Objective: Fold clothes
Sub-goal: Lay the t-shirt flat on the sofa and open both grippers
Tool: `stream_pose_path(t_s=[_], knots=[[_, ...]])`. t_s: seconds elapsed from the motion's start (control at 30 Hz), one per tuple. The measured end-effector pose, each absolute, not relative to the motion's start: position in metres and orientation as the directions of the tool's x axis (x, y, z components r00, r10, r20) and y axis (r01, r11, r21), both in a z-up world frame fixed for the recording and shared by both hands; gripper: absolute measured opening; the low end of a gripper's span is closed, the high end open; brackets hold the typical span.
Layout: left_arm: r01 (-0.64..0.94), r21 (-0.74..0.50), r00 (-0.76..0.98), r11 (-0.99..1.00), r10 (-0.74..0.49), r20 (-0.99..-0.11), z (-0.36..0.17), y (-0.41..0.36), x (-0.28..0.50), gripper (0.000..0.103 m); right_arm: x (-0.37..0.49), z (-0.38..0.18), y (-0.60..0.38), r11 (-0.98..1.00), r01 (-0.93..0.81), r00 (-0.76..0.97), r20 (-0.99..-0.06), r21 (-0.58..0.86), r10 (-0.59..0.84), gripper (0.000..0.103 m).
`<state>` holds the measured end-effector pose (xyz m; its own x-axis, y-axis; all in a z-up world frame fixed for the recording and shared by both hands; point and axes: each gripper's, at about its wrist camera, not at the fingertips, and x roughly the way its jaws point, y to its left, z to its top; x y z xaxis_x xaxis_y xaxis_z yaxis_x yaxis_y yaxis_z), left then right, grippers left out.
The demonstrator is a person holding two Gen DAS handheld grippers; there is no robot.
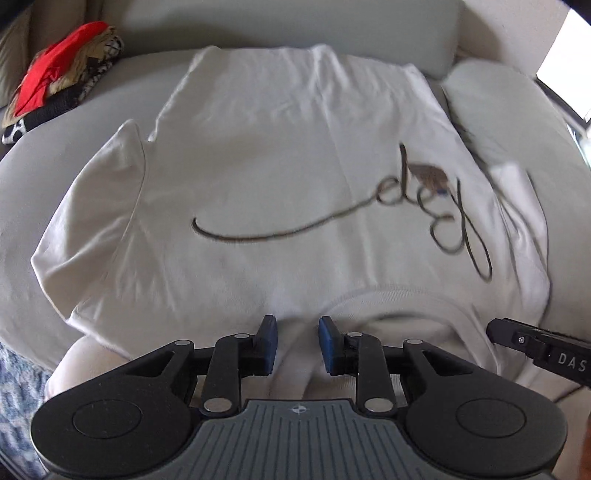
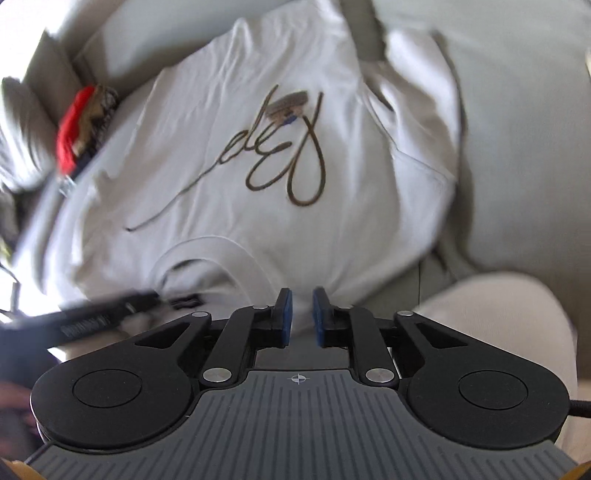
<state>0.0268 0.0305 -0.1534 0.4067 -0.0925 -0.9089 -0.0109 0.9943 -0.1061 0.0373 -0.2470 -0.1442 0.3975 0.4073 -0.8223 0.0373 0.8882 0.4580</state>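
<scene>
A white T-shirt with brown script lettering lies face up and spread on a grey sofa seat, its collar nearest me. My left gripper hovers at the shoulder just left of the collar. Its blue pads stand apart, with shirt fabric showing in the gap but not pressed. In the right wrist view the T-shirt is blurred. My right gripper is at the shoulder right of the collar, pads a narrow gap apart over the cloth. Each gripper shows in the other's view: the right gripper, the left gripper.
A pile of red, tan and black-and-white clothes lies at the far left of the seat and shows again. Grey back cushions rise behind the shirt. A person's leg in light trousers is close on the right. Blue patterned fabric is at lower left.
</scene>
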Motion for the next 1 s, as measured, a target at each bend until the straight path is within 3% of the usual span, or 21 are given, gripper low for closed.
stream_pose_path(t_s=[0.03,0.1,0.13,0.23,0.33,0.5,0.73,0.77,0.87,1.0], knots=[[-0.011,-0.117,0.382,0.993,-0.103,-0.918,-0.152,0.033,0.024,0.025,0.038,-0.139,-0.258,0.872,0.062,0.432,-0.801,0.486,0.415,0.021],[-0.021,-0.155,0.394,0.988,-0.134,-0.909,-0.145,0.038,0.019,0.025,0.045,-0.128,-0.281,0.857,0.112,0.548,-0.751,0.503,0.369,0.049],[-0.025,-0.179,0.411,0.984,-0.153,-0.899,-0.141,0.040,0.017,0.027,0.049,-0.124,-0.292,0.851,0.141,0.591,-0.733,0.505,0.337,0.051],[-0.016,-0.167,0.470,0.986,-0.140,-0.871,-0.132,0.040,0.024,0.034,0.072,-0.124,-0.322,0.844,0.210,0.649,-0.716,0.493,0.257,0.050],[0.005,-0.131,0.511,0.991,-0.115,-0.852,-0.129,0.035,0.039,0.034,0.099,-0.136,-0.350,0.835,0.264,0.670,-0.714,0.484,0.202,0.048],[-0.008,-0.140,0.523,0.990,-0.115,-0.845,-0.132,0.033,0.061,0.035,0.137,-0.168,-0.383,0.759,0.267,0.666,-0.683,0.594,0.300,0.045],[-0.015,-0.181,0.484,0.983,-0.151,-0.862,-0.146,0.034,0.069,0.035,0.172,-0.191,-0.378,0.737,0.167,0.673,-0.621,0.656,0.401,0.048],[-0.019,-0.185,0.478,0.983,-0.153,-0.865,-0.149,0.035,0.069,0.035,0.176,-0.192,-0.375,0.747,0.152,0.670,-0.623,0.648,0.404,0.046],[-0.031,-0.189,0.461,0.981,-0.153,-0.874,-0.155,0.036,0.069,0.035,0.183,-0.195,-0.367,0.773,0.157,0.647,-0.656,0.615,0.390,0.007],[-0.036,-0.194,0.456,0.980,-0.156,-0.876,-0.157,0.039,0.066,0.036,0.163,-0.180,-0.365,0.782,0.197,0.735,-0.617,0.591,0.281,0.002]])
